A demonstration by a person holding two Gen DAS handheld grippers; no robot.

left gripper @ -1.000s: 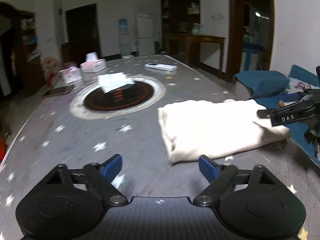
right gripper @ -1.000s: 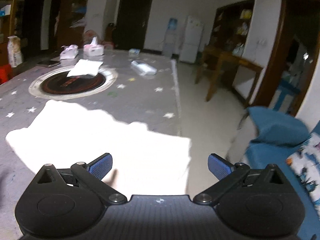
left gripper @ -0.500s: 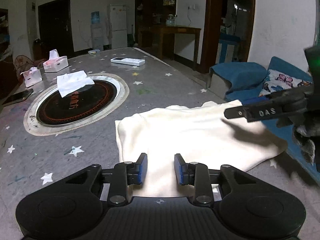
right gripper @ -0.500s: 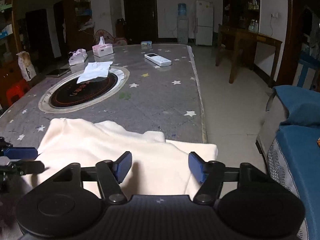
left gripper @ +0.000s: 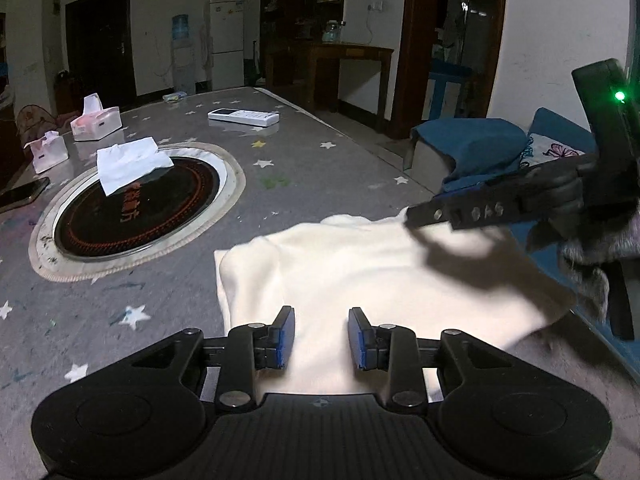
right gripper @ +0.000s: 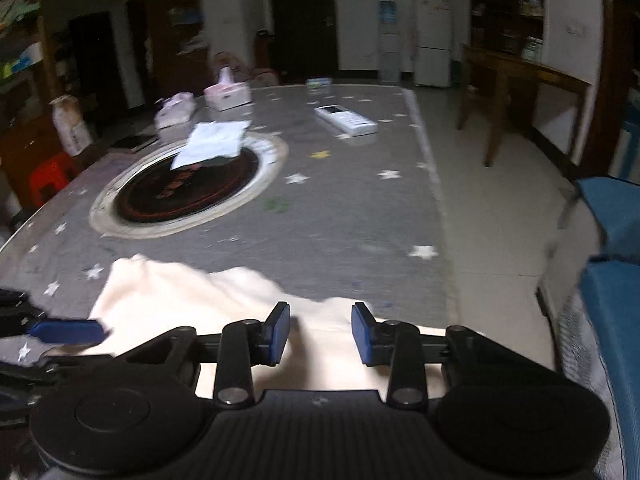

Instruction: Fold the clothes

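Observation:
A cream garment (left gripper: 360,264) lies folded on the near right part of the grey star-patterned table (left gripper: 168,288); it also shows in the right wrist view (right gripper: 192,292). My left gripper (left gripper: 322,338) hovers over its near edge, fingers partly closed with a gap, holding nothing. My right gripper (right gripper: 320,334) is over the garment's right edge, fingers also partly closed with a gap, empty. The right gripper shows from the side in the left wrist view (left gripper: 500,208), above the garment's far right corner. A left fingertip (right gripper: 68,330) shows at the left of the right wrist view.
A round inset hotplate (left gripper: 136,212) with a white tissue (left gripper: 128,160) lies mid-table. Tissue boxes (left gripper: 96,120), a phone (left gripper: 20,194) and a white remote (left gripper: 244,117) lie farther back. A blue sofa (right gripper: 616,280) stands right of the table edge.
Both grippers went from wide open to partly closed and came over the garment's near edge. In the last half second the left fingers widened slightly and the right narrowed further.

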